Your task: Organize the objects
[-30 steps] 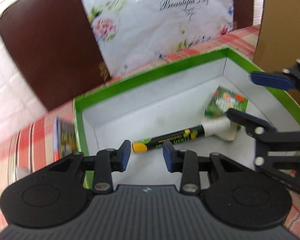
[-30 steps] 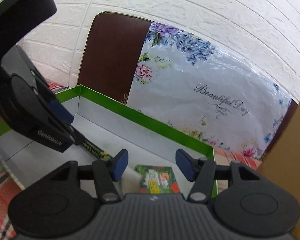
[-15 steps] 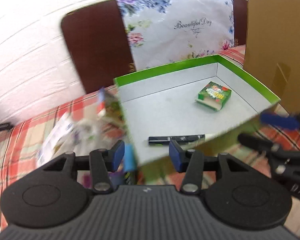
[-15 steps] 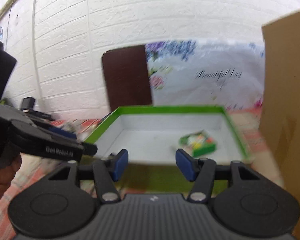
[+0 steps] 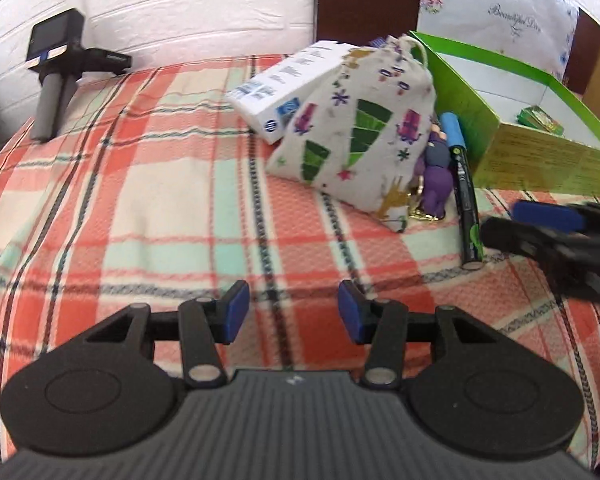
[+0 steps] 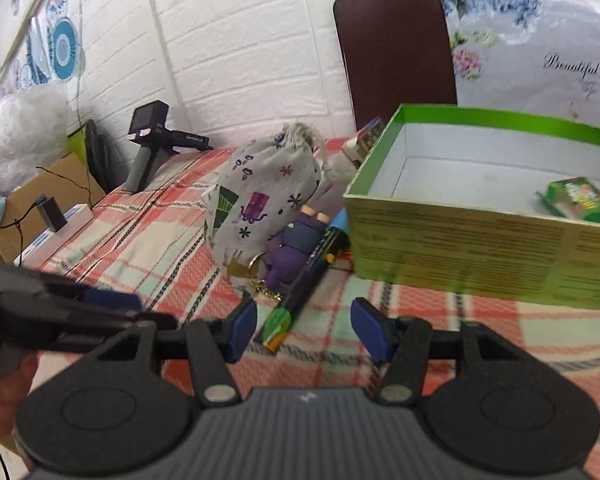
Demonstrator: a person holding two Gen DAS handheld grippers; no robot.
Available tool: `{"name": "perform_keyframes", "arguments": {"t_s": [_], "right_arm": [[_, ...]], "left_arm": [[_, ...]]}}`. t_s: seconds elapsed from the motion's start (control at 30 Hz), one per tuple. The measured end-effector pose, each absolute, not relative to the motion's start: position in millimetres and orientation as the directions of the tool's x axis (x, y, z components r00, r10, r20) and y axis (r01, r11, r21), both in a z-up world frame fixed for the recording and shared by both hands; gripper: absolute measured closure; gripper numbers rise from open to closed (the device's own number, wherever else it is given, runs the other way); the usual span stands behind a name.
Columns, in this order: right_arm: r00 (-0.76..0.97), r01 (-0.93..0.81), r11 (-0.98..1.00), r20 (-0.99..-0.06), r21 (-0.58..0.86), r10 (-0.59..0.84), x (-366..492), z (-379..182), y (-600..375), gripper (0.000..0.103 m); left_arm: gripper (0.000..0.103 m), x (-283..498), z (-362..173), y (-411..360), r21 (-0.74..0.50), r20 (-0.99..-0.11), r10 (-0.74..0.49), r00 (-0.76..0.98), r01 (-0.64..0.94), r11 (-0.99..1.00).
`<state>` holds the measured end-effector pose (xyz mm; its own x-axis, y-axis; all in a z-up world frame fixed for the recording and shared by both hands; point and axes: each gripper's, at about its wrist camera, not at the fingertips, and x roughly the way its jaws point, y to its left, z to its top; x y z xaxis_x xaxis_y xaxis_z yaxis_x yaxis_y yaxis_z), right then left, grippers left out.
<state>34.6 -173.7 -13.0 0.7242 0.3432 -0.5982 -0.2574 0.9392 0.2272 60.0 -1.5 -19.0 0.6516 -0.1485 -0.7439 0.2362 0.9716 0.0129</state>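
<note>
Both claws are empty and part open over the checked table [image 5: 148,184]. The left claw [image 5: 294,312] has only cloth between its pads, and its jaws have just been opening. The right claw [image 6: 304,330] holds nothing either, though the near end of a marker [image 6: 300,292] lies just ahead of its left pad.

That marker is the likely next pick, I judge (its twin seems already boxed). Its long axis runs from about 7 o'clock up to 1 o'clock in the right wrist view, near end toward the claw, far end with the blue cap against the green box [image 6: 460,248]. From the left claw the marker [image 5: 464,196] lies off at 2 o'clock, well apart, so the right hand is plainly the nearer.

A purple toy [image 6: 288,252] with a gold chain touches the marker's left side, and a printed pouch [image 6: 260,200] sits behind that at 11 o'clock. The box stands at 1 o'clock, with a small green pack [image 6: 580,200] inside. The right claw would need a roll to span the marker crosswise.
</note>
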Motion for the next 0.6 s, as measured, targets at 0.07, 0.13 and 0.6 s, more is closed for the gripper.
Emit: {"name": "perform_keyframes", "arguments": {"t_s": [0.07, 0.13, 0.6], "right_arm": [[0.709, -0.231, 0.945, -0.625, 0.233, 0.327, 52.0, -21.9, -167.6, 0.054], [0.706, -0.217, 0.947, -0.632, 0.238, 0.320, 61.1, -28.0, -165.5, 0.066], [0.684, -0.647, 0.675, -0.661, -0.355, 0.308, -73.2, -23.4, -173.6, 0.079]], "left_arm": [[0.052, 60.2, -18.4, -0.3, 0.000, -0.744, -0.157, 0.649, 0.235, 0.972], [0.052, 56.5, -17.7, 3.5, -0.030, -0.746, -0.181, 0.640, 0.240, 0.970], [0.042, 25.0, -2.4, -45.1, 0.049, -0.693, -0.377, 0.615, 0.562, 0.826]]}}
